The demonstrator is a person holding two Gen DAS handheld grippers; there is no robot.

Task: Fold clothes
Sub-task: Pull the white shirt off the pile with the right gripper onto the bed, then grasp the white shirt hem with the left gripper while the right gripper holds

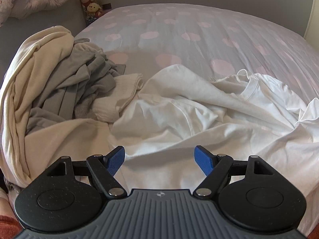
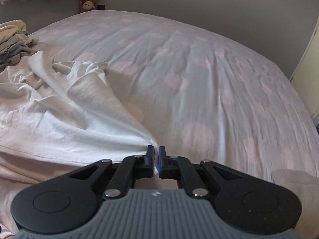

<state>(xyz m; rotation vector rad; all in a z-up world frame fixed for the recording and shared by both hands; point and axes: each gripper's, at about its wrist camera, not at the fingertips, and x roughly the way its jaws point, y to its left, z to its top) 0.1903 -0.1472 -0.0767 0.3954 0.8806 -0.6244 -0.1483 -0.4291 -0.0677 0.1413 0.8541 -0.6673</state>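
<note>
Right wrist view: right gripper (image 2: 156, 155) pinches an edge of the crumpled white cotton T-shirt (image 2: 59, 107), on the near-left part of the pink-dotted bed sheet (image 2: 199, 69); far and right parts bare. Left gripper (image 1: 159, 159) spread wide above the shirt; beige-and-grey clothes pile (image 1: 59, 83) at left edge.

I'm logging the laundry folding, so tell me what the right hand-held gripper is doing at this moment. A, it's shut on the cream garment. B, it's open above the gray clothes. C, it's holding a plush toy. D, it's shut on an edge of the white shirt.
D: in the right wrist view the right hand-held gripper is closed with white cloth pinched between its fingers, and the white shirt fans out from there across the bed.
</note>
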